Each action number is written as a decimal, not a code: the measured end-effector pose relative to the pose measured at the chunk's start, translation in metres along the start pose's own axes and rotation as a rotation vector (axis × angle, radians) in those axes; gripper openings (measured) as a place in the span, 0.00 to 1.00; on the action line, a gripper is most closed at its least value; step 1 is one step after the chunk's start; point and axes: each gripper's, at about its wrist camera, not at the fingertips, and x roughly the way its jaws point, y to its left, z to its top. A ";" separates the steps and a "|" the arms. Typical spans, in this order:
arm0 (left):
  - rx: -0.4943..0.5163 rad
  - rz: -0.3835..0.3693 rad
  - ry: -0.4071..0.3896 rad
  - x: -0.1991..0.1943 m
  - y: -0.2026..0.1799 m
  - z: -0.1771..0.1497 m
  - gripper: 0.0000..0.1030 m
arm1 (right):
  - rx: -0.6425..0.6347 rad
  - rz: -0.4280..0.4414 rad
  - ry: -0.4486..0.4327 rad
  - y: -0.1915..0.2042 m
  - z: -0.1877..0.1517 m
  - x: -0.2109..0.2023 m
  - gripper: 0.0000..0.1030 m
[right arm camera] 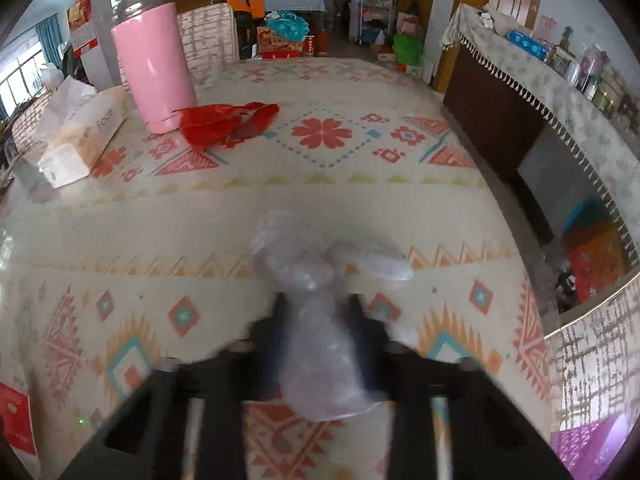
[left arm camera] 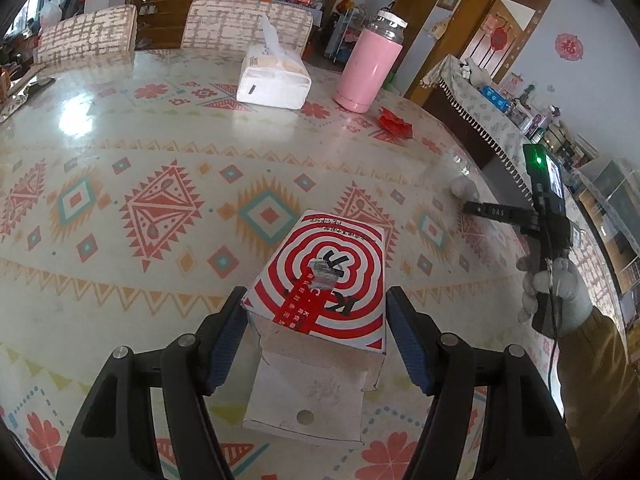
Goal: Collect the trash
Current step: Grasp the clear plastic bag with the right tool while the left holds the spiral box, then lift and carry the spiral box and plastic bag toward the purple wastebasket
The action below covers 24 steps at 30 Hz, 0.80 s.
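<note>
A red and white cardboard box (left arm camera: 324,284) lies on the patterned table, its open flap toward me. My left gripper (left arm camera: 318,332) is open, its blue-padded fingers on either side of the box's near end, with small gaps. My right gripper (right arm camera: 318,320) is shut on a crumpled clear plastic wrap (right arm camera: 316,304), held above the table; this view is blurred. The right gripper also shows in the left wrist view (left arm camera: 464,192), to the right of the box, with the wrap at its tip. A crumpled red bag (right arm camera: 224,120) lies by the pink flask.
A pink flask (left arm camera: 368,68) and a white tissue pack (left arm camera: 274,76) stand at the far side of the table. Two chairs (left arm camera: 244,20) are behind it. A covered sideboard (right arm camera: 540,88) with bottles stands to the right. The table edge (right arm camera: 536,272) drops off at right.
</note>
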 end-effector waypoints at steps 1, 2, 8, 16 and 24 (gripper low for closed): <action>0.002 0.003 -0.005 -0.001 -0.001 0.000 0.67 | -0.003 0.000 -0.001 0.002 -0.004 -0.003 0.22; 0.005 0.008 -0.012 -0.003 -0.001 -0.001 0.67 | -0.007 0.004 -0.003 0.004 -0.008 -0.007 0.21; 0.037 0.065 -0.057 -0.011 -0.007 -0.002 0.67 | -0.022 0.051 -0.022 0.024 -0.039 -0.044 0.20; 0.063 0.104 -0.104 -0.020 -0.014 -0.004 0.67 | -0.018 0.180 -0.065 0.056 -0.096 -0.108 0.20; 0.093 0.167 -0.162 -0.029 -0.023 -0.011 0.67 | 0.004 0.242 -0.138 0.079 -0.160 -0.161 0.20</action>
